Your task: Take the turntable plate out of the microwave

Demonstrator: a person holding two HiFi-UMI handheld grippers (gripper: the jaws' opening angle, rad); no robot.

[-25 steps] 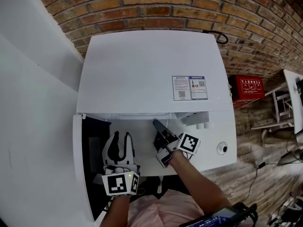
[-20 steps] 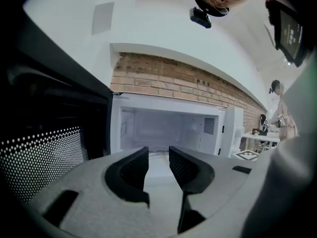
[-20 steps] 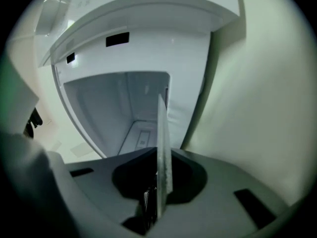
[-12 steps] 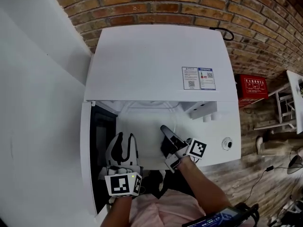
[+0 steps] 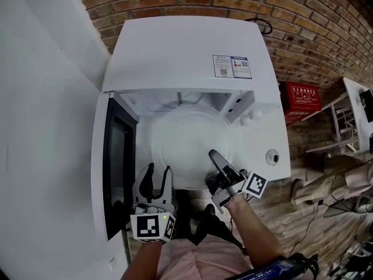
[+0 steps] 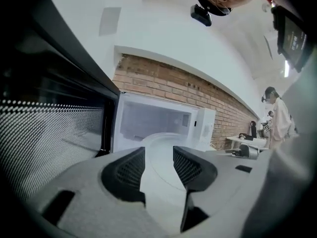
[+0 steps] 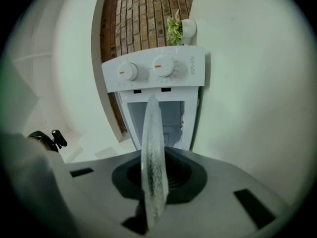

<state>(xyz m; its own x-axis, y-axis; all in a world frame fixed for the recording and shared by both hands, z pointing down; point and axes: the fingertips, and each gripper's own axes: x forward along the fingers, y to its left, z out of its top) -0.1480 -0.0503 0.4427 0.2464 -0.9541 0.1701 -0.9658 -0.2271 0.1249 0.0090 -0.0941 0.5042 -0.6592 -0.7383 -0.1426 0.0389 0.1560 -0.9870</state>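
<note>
Right gripper view: right gripper [image 7: 159,178] clamped on turntable plate [image 7: 150,133] rim, edge-on.
Left gripper [image 6: 159,163] jaws opening, apart; plate rim in gap, pads not pressing.

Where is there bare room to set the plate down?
Bare: microwave top left of its label; counter strip right of the knobs. Crowded: the front, with door, plate, right gripper, and left gripper, its jaws opening, empty.

The hand-held gripper [image 7: 154,180] clamps the turntable plate [image 7: 151,128] edge-on; microwave [image 7: 194,72] beyond.
</note>
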